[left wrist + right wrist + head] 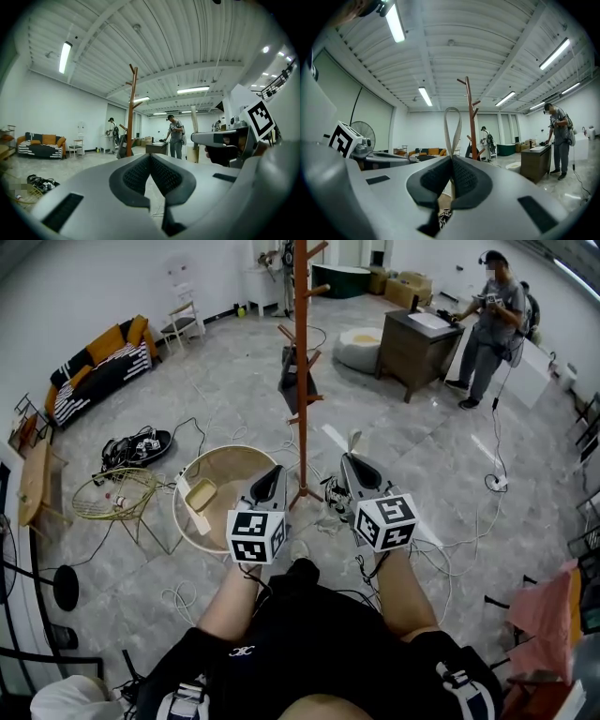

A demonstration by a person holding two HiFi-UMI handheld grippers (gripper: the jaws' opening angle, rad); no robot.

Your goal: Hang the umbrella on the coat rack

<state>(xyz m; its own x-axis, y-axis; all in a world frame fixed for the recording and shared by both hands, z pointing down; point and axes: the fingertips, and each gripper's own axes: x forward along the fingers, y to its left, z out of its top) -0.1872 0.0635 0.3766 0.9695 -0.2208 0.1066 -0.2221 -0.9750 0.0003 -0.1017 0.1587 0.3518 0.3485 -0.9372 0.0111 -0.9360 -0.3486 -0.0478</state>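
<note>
The wooden coat rack (pixel 301 362) stands on the floor just ahead of both grippers; its pole also shows in the left gripper view (pixel 131 112) and the right gripper view (pixel 471 122). My right gripper (pixel 349 457) is shut on a pale strap loop (pixel 452 126) that sticks up between its jaws. A black-and-white patterned umbrella (pixel 333 502) hangs under it, mostly hidden, and a bit of it (pixel 442 219) shows below the jaws. My left gripper (pixel 277 470) is beside it, shut with nothing in it (pixel 150 157). A dark item (pixel 296 381) hangs on a lower peg.
A round wooden tub (pixel 234 460) with a small box in it sits left of the rack's foot, with a wire basket (pixel 112 493) beyond. Cables trail over the floor. A desk (pixel 417 343) with a person (pixel 492 324) stands far right, and a sofa (pixel 98 367) far left.
</note>
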